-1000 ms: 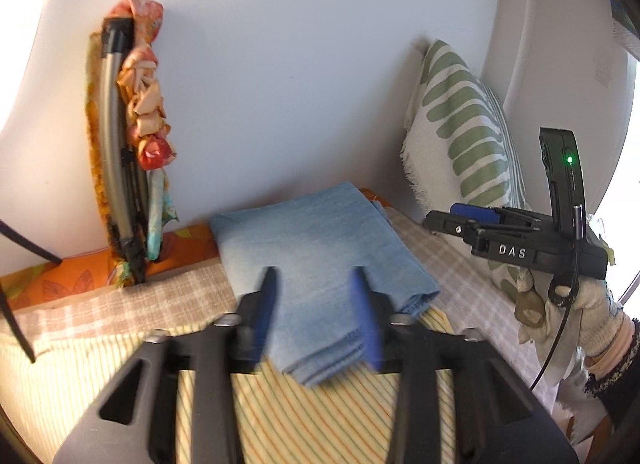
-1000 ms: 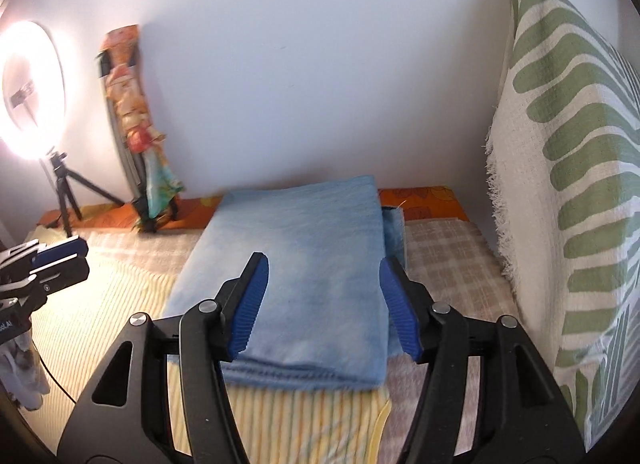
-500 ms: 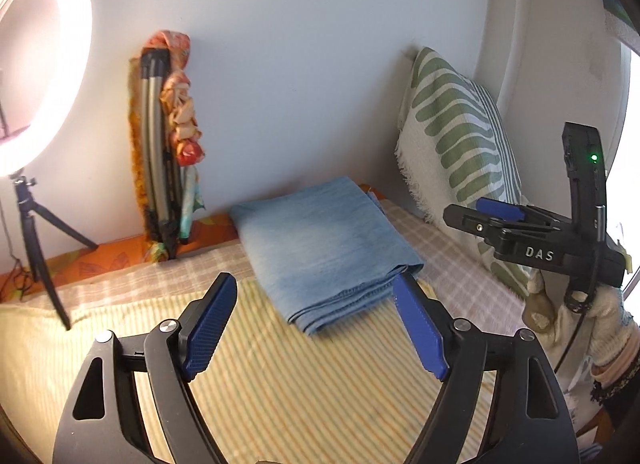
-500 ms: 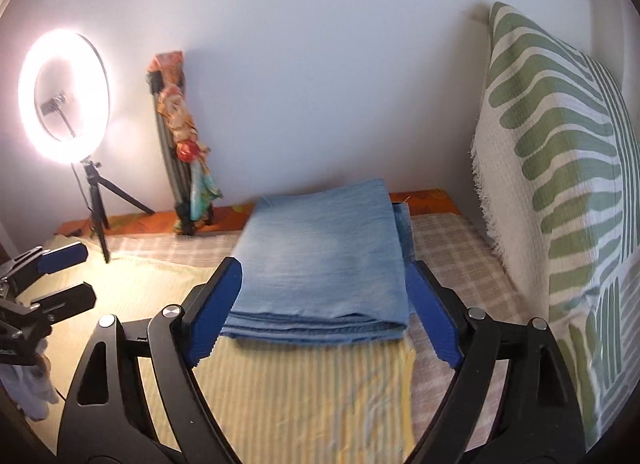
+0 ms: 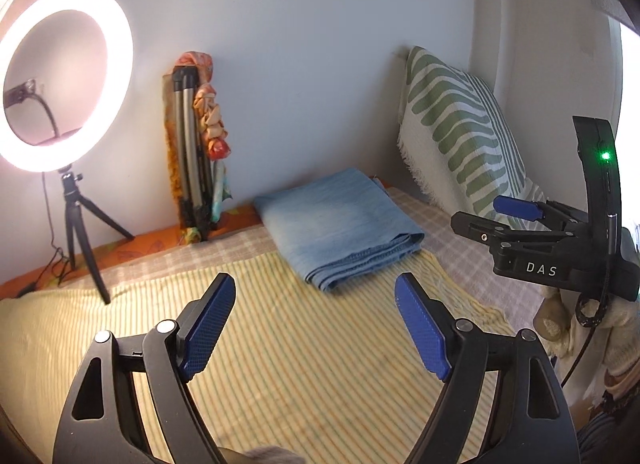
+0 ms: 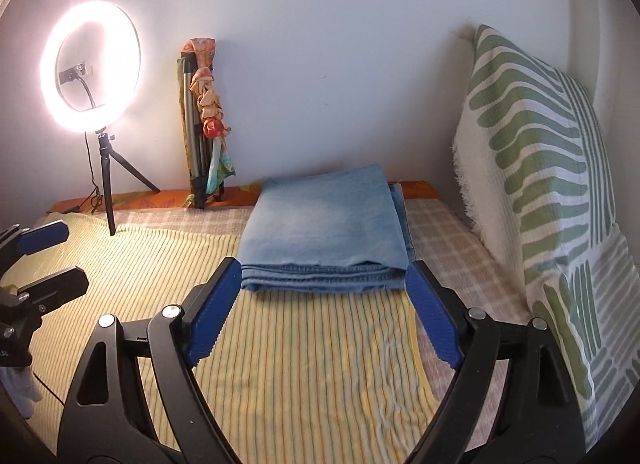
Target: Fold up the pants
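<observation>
My left tool (image 5: 314, 328) is spread wide, its two blue pads (image 5: 208, 328) well apart with nothing between them, and it hovers above the yellow striped bedspread (image 5: 280, 344). My right tool (image 6: 324, 310) is just as wide and grips nothing. The blue pants (image 6: 326, 224) are the landmark here: they lie folded into a neat flat rectangle on the bed, stacked edges facing my tools. Seen from the right tool, the folded pants sit straight ahead, and the near edge fills the gap between the two pad tips without touching them that I can tell. Seen from the left tool, the pants (image 5: 340, 224) lie ahead and a little to the right, clearly apart from the pads. My right tool (image 5: 516, 224) shows to the right of the pants in that view, held in a gloved hand (image 5: 576, 324). Right of the pants, a cream pillow with green stripes (image 6: 536, 168) leans upright against the wall. Left of the pants, a folded tripod wrapped in orange patterned cloth (image 6: 202, 124) stands against the wall. Farther left of the pants, a lit ring light (image 6: 90, 70) stands on a small black tripod on the bed.
</observation>
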Demonstrator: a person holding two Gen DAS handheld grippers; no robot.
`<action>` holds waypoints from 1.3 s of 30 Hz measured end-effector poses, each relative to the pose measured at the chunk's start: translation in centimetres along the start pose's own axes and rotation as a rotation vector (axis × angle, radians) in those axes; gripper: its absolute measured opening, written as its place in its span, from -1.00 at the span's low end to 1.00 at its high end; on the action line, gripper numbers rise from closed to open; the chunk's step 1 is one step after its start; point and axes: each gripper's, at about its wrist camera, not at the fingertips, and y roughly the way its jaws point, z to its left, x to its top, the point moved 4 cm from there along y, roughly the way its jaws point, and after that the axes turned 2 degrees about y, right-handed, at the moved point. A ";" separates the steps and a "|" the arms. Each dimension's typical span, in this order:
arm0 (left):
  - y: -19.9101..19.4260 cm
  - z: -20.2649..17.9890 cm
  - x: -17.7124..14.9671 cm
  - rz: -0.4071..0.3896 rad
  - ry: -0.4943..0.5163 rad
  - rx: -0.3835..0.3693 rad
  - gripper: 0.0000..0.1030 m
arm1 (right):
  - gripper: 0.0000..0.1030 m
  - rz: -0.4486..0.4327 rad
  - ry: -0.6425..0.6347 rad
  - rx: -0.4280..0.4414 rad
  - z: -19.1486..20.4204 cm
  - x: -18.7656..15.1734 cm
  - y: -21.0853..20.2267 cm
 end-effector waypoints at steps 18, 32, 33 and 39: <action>-2.6 1.4 -2.5 -0.035 -0.063 0.029 0.86 | 0.68 -0.051 0.076 -0.014 0.2 -1.6 -1.6; -3.1 2.3 -3.2 -0.027 -0.058 0.062 0.90 | 0.68 -0.049 0.069 -0.016 0.7 -2.0 -0.8; -3.2 2.4 -3.2 -0.027 -0.060 0.061 0.90 | 0.68 -0.045 0.067 -0.017 0.7 -2.0 -0.7; -3.4 2.1 -2.9 -0.037 -0.054 0.053 0.91 | 0.68 -0.038 0.069 -0.018 0.8 -2.2 -0.3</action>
